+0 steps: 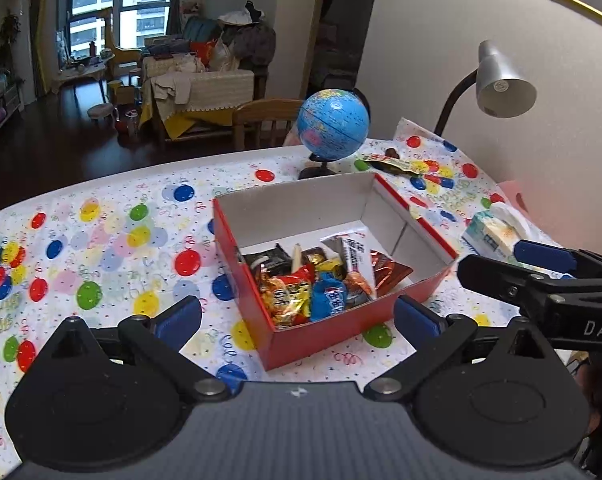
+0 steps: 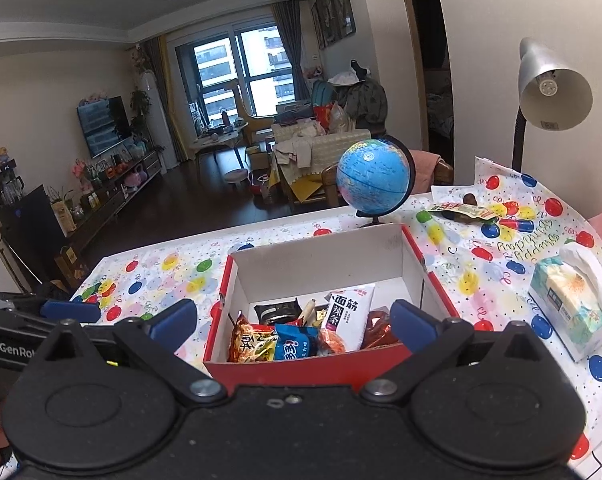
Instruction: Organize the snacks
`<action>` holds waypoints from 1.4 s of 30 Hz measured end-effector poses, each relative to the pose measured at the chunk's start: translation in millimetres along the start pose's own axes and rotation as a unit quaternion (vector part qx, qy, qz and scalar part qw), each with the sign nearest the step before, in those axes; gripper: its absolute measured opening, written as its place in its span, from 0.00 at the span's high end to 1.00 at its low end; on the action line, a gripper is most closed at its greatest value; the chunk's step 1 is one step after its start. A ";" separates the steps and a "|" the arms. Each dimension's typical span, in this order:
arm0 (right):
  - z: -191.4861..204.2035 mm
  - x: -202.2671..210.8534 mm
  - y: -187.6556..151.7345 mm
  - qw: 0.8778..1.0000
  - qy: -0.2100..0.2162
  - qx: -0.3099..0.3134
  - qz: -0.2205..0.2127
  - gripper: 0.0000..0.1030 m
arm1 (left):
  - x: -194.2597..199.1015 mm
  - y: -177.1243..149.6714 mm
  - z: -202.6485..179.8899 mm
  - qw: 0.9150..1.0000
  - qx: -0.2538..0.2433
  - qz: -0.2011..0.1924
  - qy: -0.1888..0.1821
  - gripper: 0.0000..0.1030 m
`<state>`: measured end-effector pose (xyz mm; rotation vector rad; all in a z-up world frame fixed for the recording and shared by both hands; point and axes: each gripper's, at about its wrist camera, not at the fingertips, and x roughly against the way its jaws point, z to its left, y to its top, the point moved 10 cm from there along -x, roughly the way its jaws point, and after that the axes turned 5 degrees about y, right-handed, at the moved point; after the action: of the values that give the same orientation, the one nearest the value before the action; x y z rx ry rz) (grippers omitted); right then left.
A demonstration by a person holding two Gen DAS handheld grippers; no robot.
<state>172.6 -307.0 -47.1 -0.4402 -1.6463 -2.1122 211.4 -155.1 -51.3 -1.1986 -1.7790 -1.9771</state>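
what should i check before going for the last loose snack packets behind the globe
1. Left gripper empty and open: ok, blue pads wide apart, nothing between them.
2. Right gripper empty and open: ok, the same.
3. Red cardboard box with white inside has room: ok, snacks fill only the near part, the far part is bare.
4. Loose flat snack packets reachable: cannot tell, they lie on the balloon-print tablecloth beyond the box, near the blue globe on its black stand.
5. Path clear: not ok, the globe and the silver gooseneck desk lamp crowd that corner.
6. Tissue pack out of the way: ok, right of the box.
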 end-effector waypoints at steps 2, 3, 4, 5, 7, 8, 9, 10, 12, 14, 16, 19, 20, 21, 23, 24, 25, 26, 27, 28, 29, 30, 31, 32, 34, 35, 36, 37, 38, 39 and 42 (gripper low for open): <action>-1.6 -0.7 -2.2 1.000 -0.004 -0.001 0.003 0.00 | 0.3 -0.2 1.5 1.000 0.003 0.000 0.001 0.00; -2.2 -0.7 -3.4 1.000 -0.005 -0.002 0.004 0.00 | 0.2 -0.1 2.4 1.000 0.004 0.000 0.004 0.00; -3.0 -0.8 -4.2 1.000 -0.007 -0.003 0.005 0.00 | 0.0 0.0 3.2 1.000 0.004 -0.001 0.008 0.00; -3.7 -0.5 -4.9 1.000 -0.008 -0.004 0.005 0.00 | 0.0 -0.2 4.2 1.000 0.004 -0.001 0.013 0.00; -4.4 0.2 -6.4 1.000 -0.009 -0.006 0.006 0.00 | -0.9 -0.2 4.7 1.000 0.003 0.000 0.018 0.00; -4.8 0.1 -7.2 1.000 -0.009 -0.008 0.007 0.00 | -1.3 -0.1 4.7 1.000 0.004 0.001 0.019 0.00; -5.3 0.6 -8.5 1.000 -0.009 -0.009 0.008 0.00 | -1.1 -0.1 4.8 1.000 0.004 0.001 0.019 0.00; -5.5 0.7 -9.5 1.000 -0.010 -0.010 0.009 0.00 | -0.8 0.0 4.7 1.000 0.004 0.000 0.018 0.00; -6.1 1.5 -11.6 1.000 -0.011 -0.014 0.010 0.00 | -0.7 0.2 5.0 1.000 0.005 -0.001 0.019 0.00; -5.9 1.3 -12.9 1.000 -0.011 -0.017 0.012 0.00 | -0.9 -0.3 5.0 1.000 0.004 0.000 0.020 0.00; -6.5 1.4 -12.9 1.000 -0.011 -0.017 0.012 0.00 | -1.5 -0.7 4.9 1.000 0.003 0.002 0.019 0.00; -6.6 1.1 -12.4 1.000 -0.013 -0.018 0.011 0.00 | -2.0 -0.3 4.3 1.000 0.003 0.003 0.017 0.00; -6.4 1.1 -12.6 1.000 -0.013 -0.018 0.011 0.00 | -2.4 -0.3 3.8 1.000 0.004 0.003 0.017 0.00; -6.1 1.1 -12.5 1.000 -0.013 -0.017 0.011 0.00 | -3.0 0.1 3.8 1.000 0.005 0.003 0.017 0.00; -6.2 1.3 -12.4 1.000 -0.014 -0.018 0.010 0.00 | -3.5 -0.5 3.2 1.000 0.005 0.004 0.016 0.00; -6.6 1.1 -12.2 1.000 -0.014 -0.018 0.010 0.00 | -4.0 -0.6 3.0 1.000 0.005 0.005 0.016 0.00; -7.0 1.0 -12.0 1.000 -0.015 -0.018 0.011 0.00 | -4.1 -0.6 2.7 1.000 0.005 0.004 0.016 0.00; -7.2 0.9 -12.0 1.000 -0.016 -0.018 0.010 0.00 | -4.0 -0.5 3.1 1.000 0.005 0.004 0.016 0.00; -8.1 0.5 -11.3 1.000 -0.016 -0.019 0.011 0.00 | -3.9 -0.5 3.1 1.000 0.005 0.004 0.015 0.00; -8.2 0.4 -11.1 1.000 -0.016 -0.019 0.011 0.00 | -3.8 -0.4 3.2 1.000 0.005 0.004 0.017 0.00; -8.3 0.4 -11.0 1.000 -0.016 -0.019 0.011 0.00 | -4.4 -0.2 3.1 1.000 0.004 0.003 0.019 0.00; -8.4 0.5 -11.0 1.000 -0.016 -0.019 0.011 0.00 | -4.8 -0.2 3.1 1.000 0.002 0.003 0.021 0.00; -8.4 0.4 -11.0 1.000 -0.016 -0.019 0.011 0.00 | -5.7 -0.1 3.3 1.000 0.003 0.003 0.021 0.00; -8.4 0.3 -11.0 1.000 -0.015 -0.019 0.011 0.00 | -5.7 0.2 3.2 1.000 0.003 0.002 0.022 0.00; -8.5 -0.2 -11.2 1.000 -0.015 -0.019 0.012 0.00 | -7.1 0.4 3.1 1.000 0.002 0.002 0.022 0.00; -8.8 -0.4 -11.2 1.000 -0.015 -0.019 0.012 0.00 | -7.7 0.5 3.2 1.000 0.003 0.003 0.022 0.00; -8.6 -0.3 -11.3 1.000 -0.016 -0.019 0.012 0.00 | -7.6 0.5 2.8 1.000 0.003 0.003 0.021 0.00; -8.3 -0.5 -11.7 1.000 -0.016 -0.019 0.012 0.00 | -8.2 0.4 2.3 1.000 0.003 0.003 0.020 0.00; -8.4 -0.8 -11.9 1.000 -0.016 -0.020 0.012 0.00 | -8.3 0.3 2.5 1.000 0.002 0.002 0.019 0.00; -8.3 -1.1 -12.2 1.000 -0.016 -0.020 0.012 0.00 | -8.1 0.1 2.2 1.000 0.001 0.001 0.018 0.00; -8.4 -1.5 -12.8 1.000 -0.018 -0.020 0.013 0.00 | -6.7 0.7 0.8 1.000 -0.001 -0.003 0.016 0.00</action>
<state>167.5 -312.3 -60.6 -0.5108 -1.6115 -2.1341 216.5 -156.8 -55.5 -1.1570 -1.7671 -1.9912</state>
